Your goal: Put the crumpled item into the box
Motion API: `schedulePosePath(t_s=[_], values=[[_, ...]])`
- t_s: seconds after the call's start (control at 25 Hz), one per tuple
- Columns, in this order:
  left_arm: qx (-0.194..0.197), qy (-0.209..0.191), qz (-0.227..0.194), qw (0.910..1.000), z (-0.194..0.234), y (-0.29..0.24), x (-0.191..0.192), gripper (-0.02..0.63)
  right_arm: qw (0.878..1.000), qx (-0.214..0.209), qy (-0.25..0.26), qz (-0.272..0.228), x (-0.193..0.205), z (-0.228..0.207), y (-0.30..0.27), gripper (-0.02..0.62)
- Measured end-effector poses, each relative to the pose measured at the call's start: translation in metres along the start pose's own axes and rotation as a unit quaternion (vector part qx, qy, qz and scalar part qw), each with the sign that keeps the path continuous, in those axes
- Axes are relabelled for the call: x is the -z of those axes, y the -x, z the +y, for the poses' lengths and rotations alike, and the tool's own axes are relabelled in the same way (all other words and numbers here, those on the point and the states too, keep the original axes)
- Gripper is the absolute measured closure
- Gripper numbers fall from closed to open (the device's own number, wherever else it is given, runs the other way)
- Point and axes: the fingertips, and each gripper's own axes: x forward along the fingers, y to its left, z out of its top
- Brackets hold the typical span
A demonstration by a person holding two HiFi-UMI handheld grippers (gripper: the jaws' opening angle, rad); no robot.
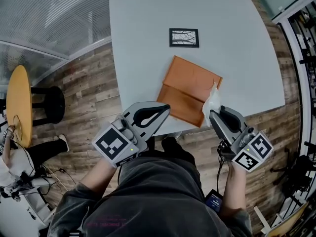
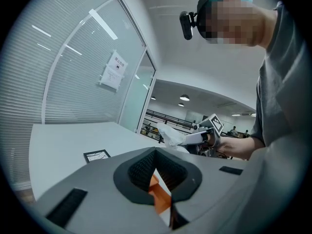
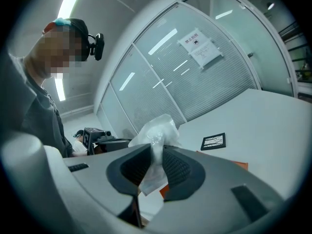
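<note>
Pinching one crumpled bag [image 1: 212,102] near one box [image 1: 185,85]

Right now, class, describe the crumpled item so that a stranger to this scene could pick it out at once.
Find the grey table, then the orange box lying near the edge closest to the person. At the box's right side the right gripper pinches the crumpled item: a scrunched wad of thin, whitish plastic, the only pale, wrinkled thing there.
</note>
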Motion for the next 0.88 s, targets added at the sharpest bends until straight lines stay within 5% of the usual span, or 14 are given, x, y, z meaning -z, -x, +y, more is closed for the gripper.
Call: schedulePosePath(t_s=[0.44,0.88], values=[[0.05,0.005,0.013,0.9986,0.039,0.036,0.008,0.594,0.998,0.058,-0.002,0.007,0.004,0.008,-0.042,0.518],[0.076,0.015,0.016,0.9969,0.064,0.048,0.018,0.594,0.993,0.096,0.008,0.065,0.043,-0.003,-0.076,0.518]])
